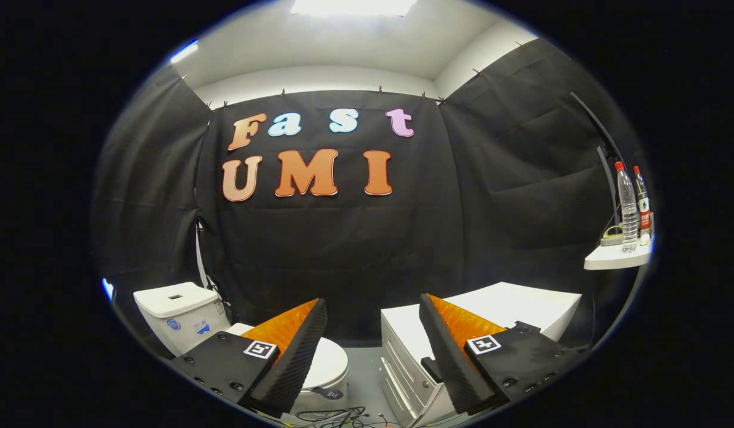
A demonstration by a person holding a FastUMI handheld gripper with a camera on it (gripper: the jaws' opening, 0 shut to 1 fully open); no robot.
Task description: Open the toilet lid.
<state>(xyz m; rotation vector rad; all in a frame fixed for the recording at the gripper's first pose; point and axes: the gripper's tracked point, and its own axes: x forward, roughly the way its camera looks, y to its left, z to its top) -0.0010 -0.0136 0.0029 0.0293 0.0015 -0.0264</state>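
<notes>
White porcelain sits low ahead of me: the toilet (182, 321), its tank against the black cloth wall and its lid (330, 364) lying flat and closed, partly hidden behind my left finger. My gripper (373, 351) is spread wide, holding nothing and well short of the bowl. By my reckoning nothing is done yet; I have still to approach, catch the lid's front edge and lift it.

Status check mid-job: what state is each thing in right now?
White toilet lid: closed, flat on the bowl.
White toilet tank: cover on.
White drawer cabinet: drawers shut.
Two clear plastic bottles: upright, red caps on, on the white shelf.
Hand-held gripper: open, holding nothing.
</notes>
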